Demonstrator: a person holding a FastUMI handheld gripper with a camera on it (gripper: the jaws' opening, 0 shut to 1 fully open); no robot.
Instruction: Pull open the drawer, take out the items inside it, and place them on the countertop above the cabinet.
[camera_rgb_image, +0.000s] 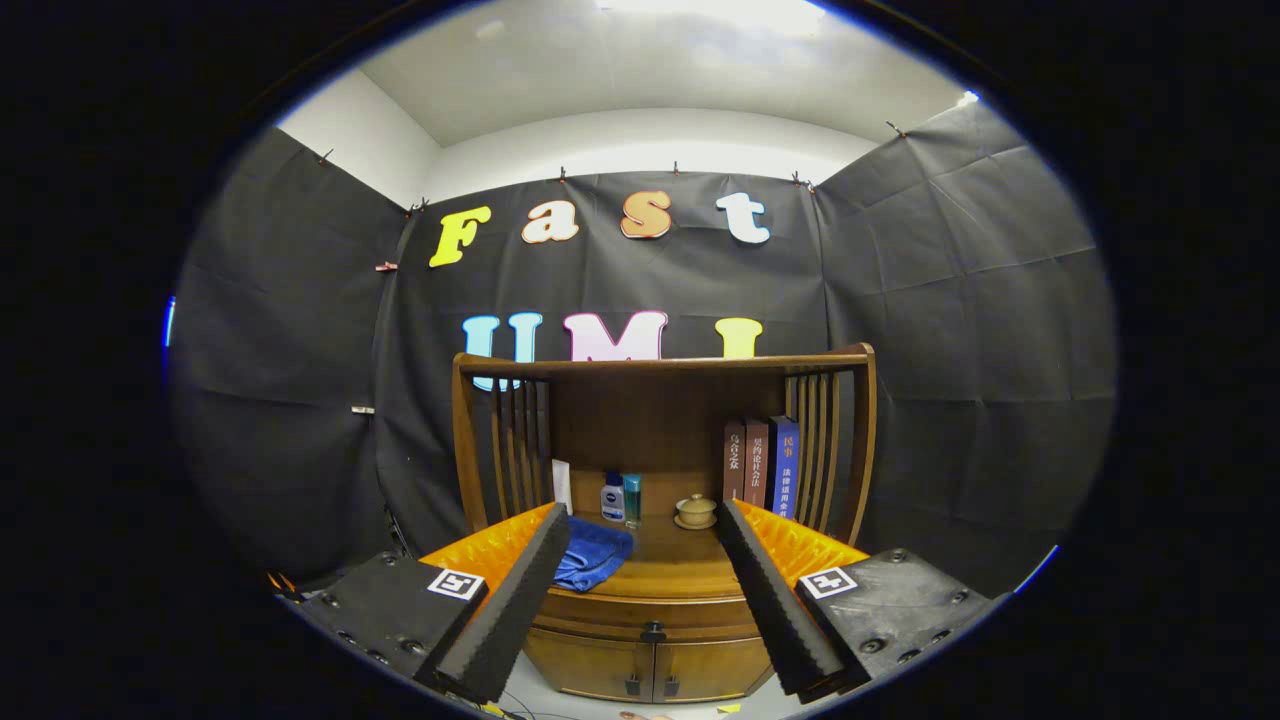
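From the gripper view, the hand-held gripper (645, 600) is spread wide and holds nothing, its two foam-padded fingers (510, 610) angling forward to either side of a wooden cabinet (650, 660) well ahead. The drawer (650, 612) sits closed in the cabinet's front, just under the surface (670, 565), with a small dark knob (653, 632) at its middle; two small doors lie below it. That knob lies straight ahead and a little low, centred between the fingers but beyond their tips. The drawer front runs crosswise to the fingers, so by my reading the pull must come straight back toward the camera after the tips drop and close on the knob. On the surface rest a blue cloth (592, 555), two small bottles (621, 498), a lidded ceramic cup (695, 511) and three upright books (760, 462).
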